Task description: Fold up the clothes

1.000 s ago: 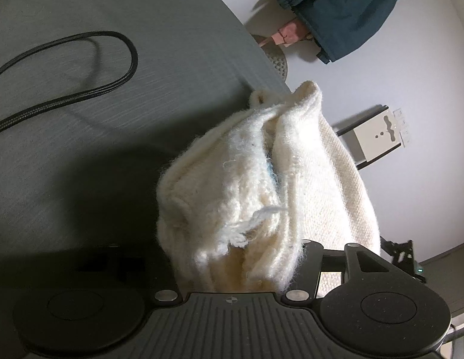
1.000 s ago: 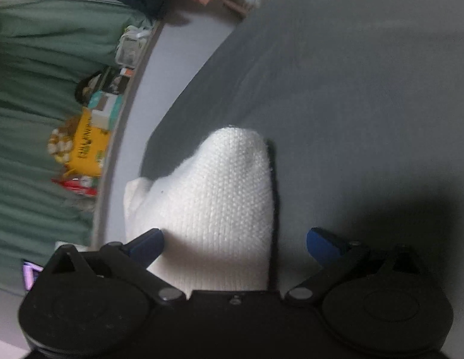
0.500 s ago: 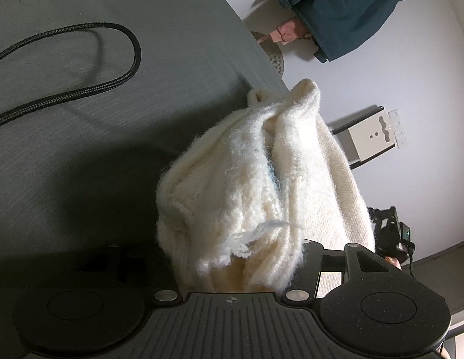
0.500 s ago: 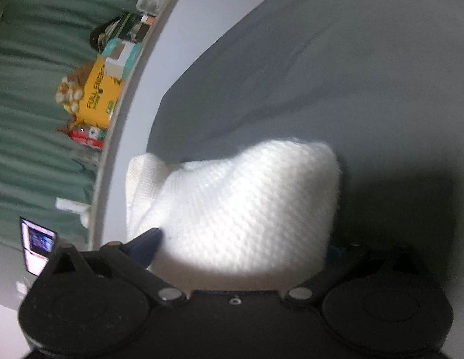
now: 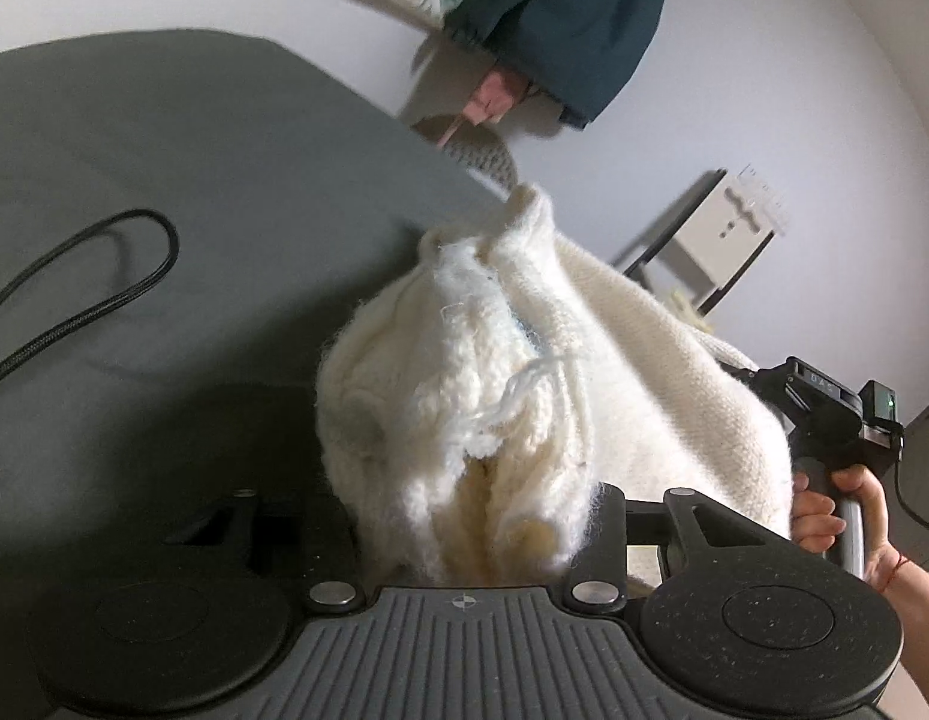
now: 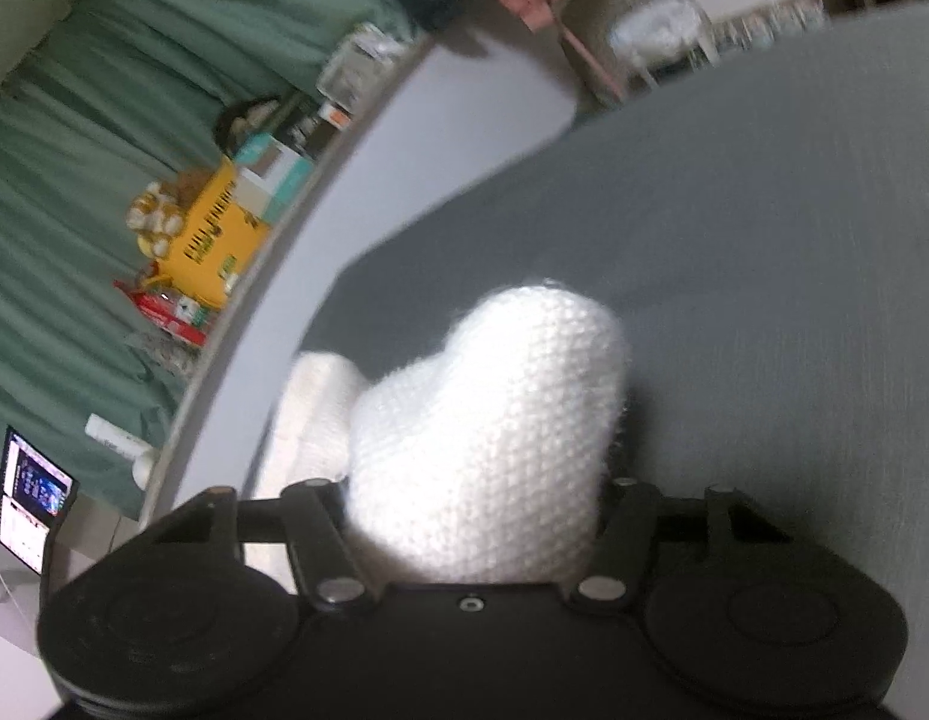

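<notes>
A cream knitted garment (image 5: 464, 372) is bunched up between the jaws of my left gripper (image 5: 476, 498), which are closing on it; the cloth hides the fingertips. Its loose yarn ends hang at the front. In the right wrist view a fold of the same white knit (image 6: 500, 396) fills my right gripper (image 6: 482, 480), whose jaws are closing and squeeze it from both sides. The garment hangs off the grey bed (image 5: 194, 150) between the two grippers. A hand (image 5: 848, 516) holding the right gripper's handle shows at the right edge of the left wrist view.
A black braided cable (image 5: 86, 306) loops on the bed at the left. A dark teal garment (image 5: 572, 18) hangs on the wall beyond. Past the bed edge are a green curtain (image 6: 74, 180), a yellow box (image 6: 215, 234) and a lit phone screen (image 6: 32, 498).
The right jaws have come together on the knit, hiding their blue pads. Both grippers rose and rolled with the cloth. The hand with the right gripper has come into the left wrist view.
</notes>
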